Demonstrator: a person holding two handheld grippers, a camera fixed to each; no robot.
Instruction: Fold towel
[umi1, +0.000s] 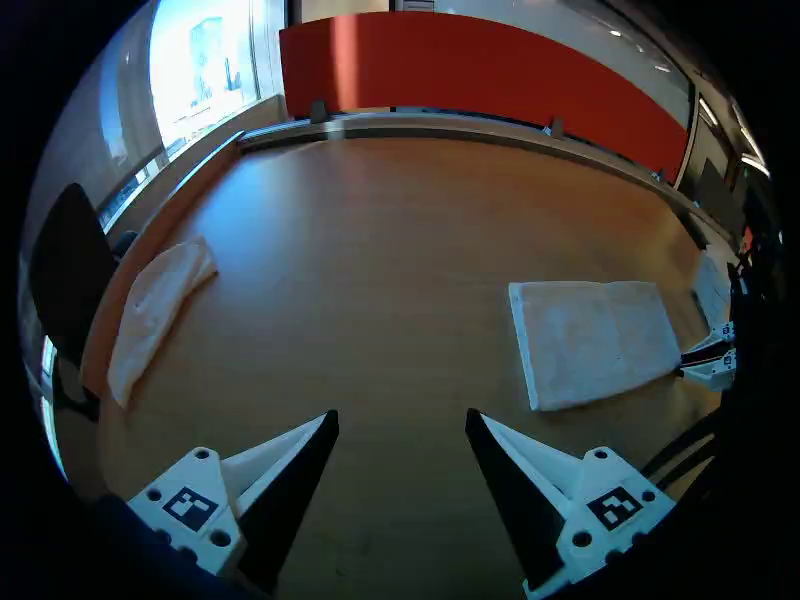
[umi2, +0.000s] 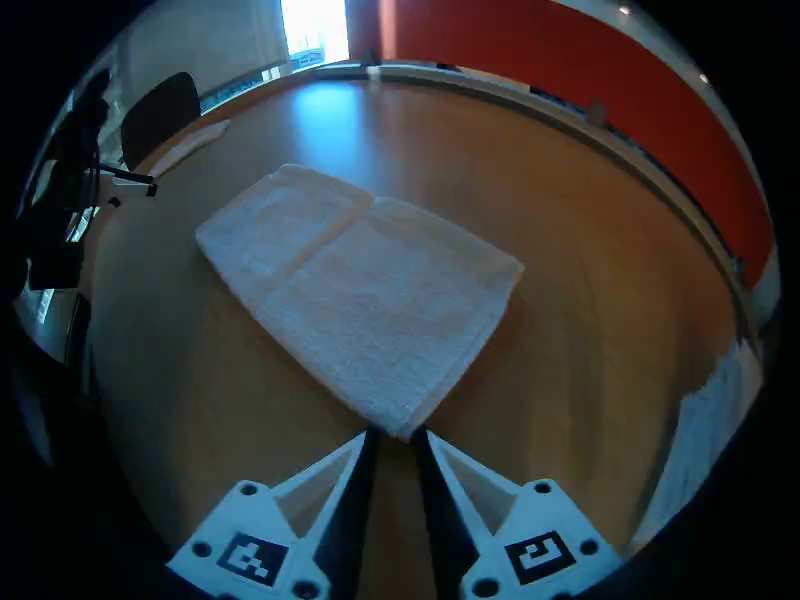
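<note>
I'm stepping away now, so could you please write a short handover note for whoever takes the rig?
Left gripper: open, over bare table.
Right gripper: nearly shut at the towel's near corner; grip unclear.
Done: towel lies folded flat. A second towel lies at the table edge.
To do: probably another fold, else release.

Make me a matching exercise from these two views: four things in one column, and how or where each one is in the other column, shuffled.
Things:
1. left gripper
2. right gripper
3. folded towel
4. bunched towel

States:
A. lying loose along the edge of the wooden table
B. fingers wide apart over bare wood
C. spread flat as a neat rectangle
D. fingers closed on a towel corner

Pairs: 1-B, 2-D, 3-C, 4-A
</note>
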